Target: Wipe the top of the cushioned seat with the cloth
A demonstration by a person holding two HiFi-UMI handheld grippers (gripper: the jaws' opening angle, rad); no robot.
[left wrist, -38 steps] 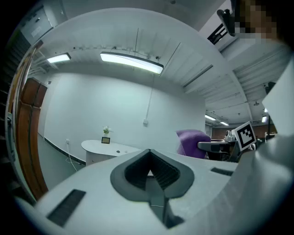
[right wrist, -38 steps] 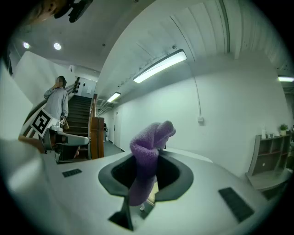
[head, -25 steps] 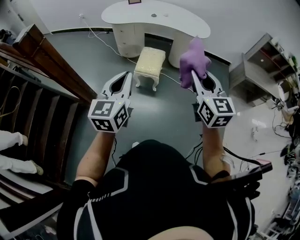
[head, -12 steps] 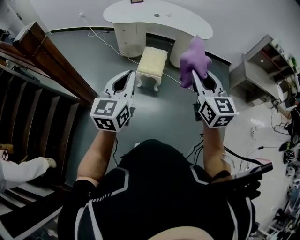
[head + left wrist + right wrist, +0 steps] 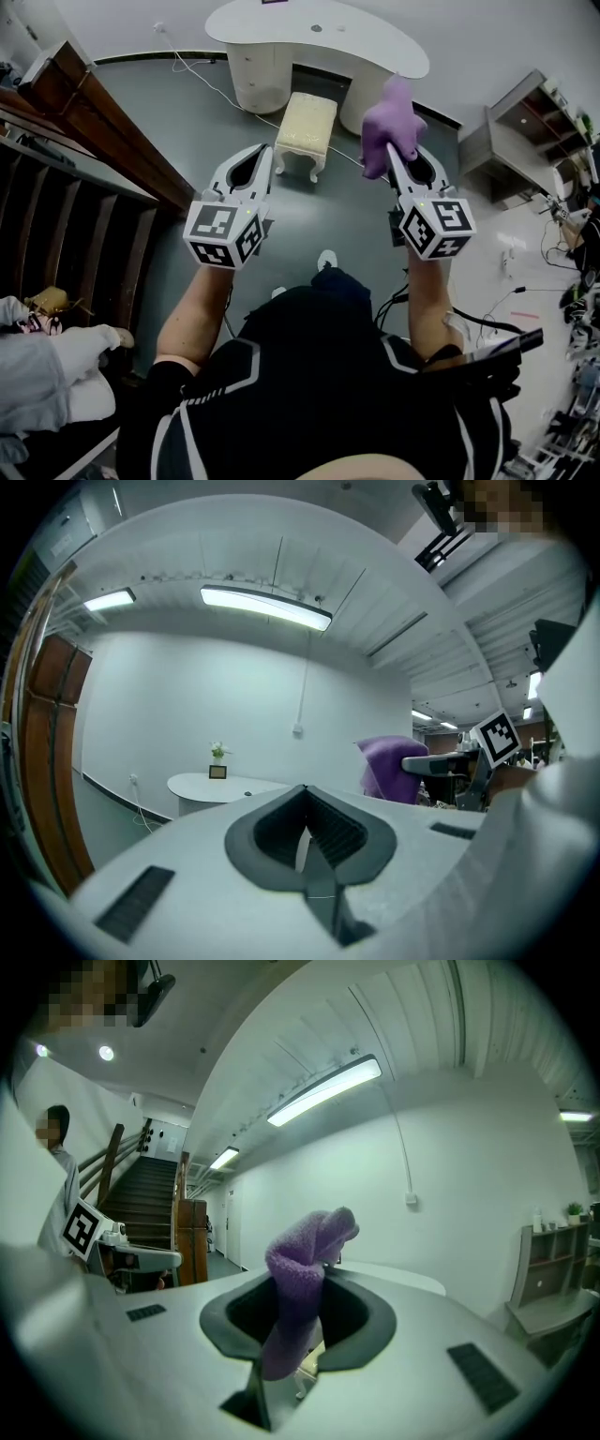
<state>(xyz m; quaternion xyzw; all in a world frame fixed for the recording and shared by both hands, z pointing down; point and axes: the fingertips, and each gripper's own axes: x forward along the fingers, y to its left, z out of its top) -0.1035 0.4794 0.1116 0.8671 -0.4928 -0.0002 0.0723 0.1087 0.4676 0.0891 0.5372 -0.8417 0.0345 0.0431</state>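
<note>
A small white stool with a cream cushioned seat (image 5: 306, 124) stands on the grey floor ahead, in front of a white desk. A purple cloth (image 5: 389, 127) sticks up from my right gripper (image 5: 386, 152), whose jaws are shut on it. In the right gripper view the cloth (image 5: 300, 1279) rises out of the pinched jaws. My left gripper (image 5: 266, 152) is held level with it, shut and empty; its jaws (image 5: 305, 794) meet with nothing between. Both grippers hover in the air, short of the stool.
A curved white desk (image 5: 319, 28) stands behind the stool, with a cable (image 5: 206, 80) trailing across the floor. A wooden staircase (image 5: 84, 150) runs along the left, with a person (image 5: 47, 361) low on it. A grey shelf unit (image 5: 511, 141) is at the right.
The stool and desk have shifted slightly in the head view while both grippers stay as they were. The person at the left has moved. A shoe has come into view below the grippers.
</note>
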